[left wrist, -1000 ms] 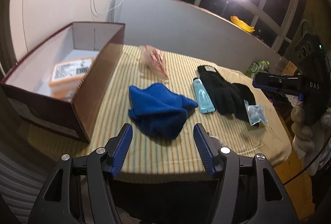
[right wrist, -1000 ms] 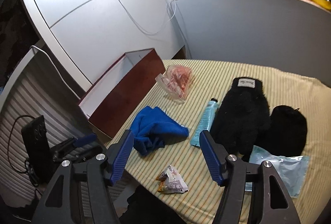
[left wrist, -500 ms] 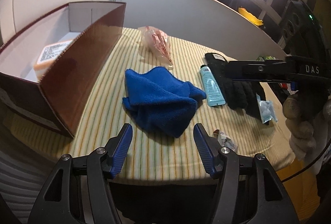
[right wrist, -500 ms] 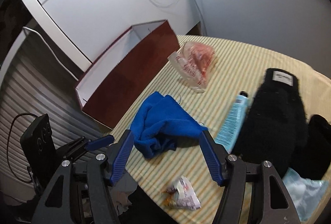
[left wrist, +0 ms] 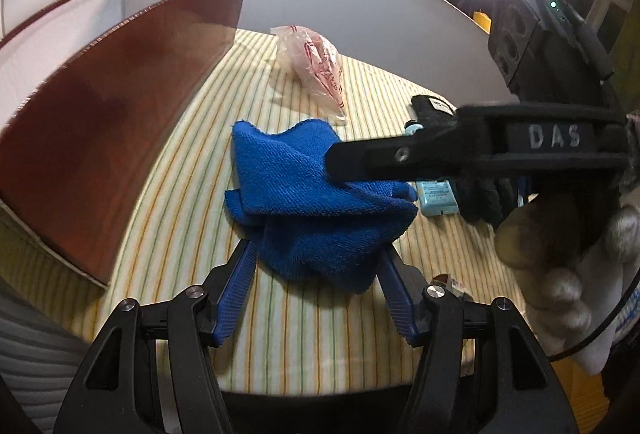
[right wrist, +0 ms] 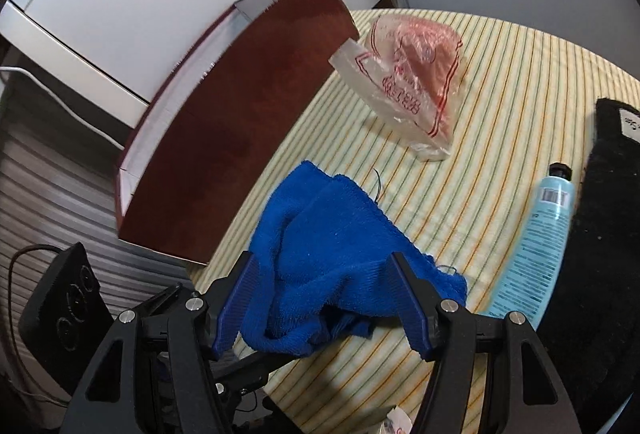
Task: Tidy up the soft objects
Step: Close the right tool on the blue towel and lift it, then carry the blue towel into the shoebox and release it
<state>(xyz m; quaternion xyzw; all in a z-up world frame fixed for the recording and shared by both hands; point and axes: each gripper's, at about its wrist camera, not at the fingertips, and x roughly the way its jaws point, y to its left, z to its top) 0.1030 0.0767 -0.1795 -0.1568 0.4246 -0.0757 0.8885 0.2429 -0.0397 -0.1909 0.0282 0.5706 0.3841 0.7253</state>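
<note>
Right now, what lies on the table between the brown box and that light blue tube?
The crumpled blue towel lies between the brown box and the light blue tube, clearest in the right wrist view.

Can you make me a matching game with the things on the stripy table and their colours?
Things:
1. cloth
2. box
3. tube
4. glove

Colours:
A. black
B. dark blue
C. reddish brown
D. light blue

Pairs: 1-B, 2-C, 3-D, 4-A
</note>
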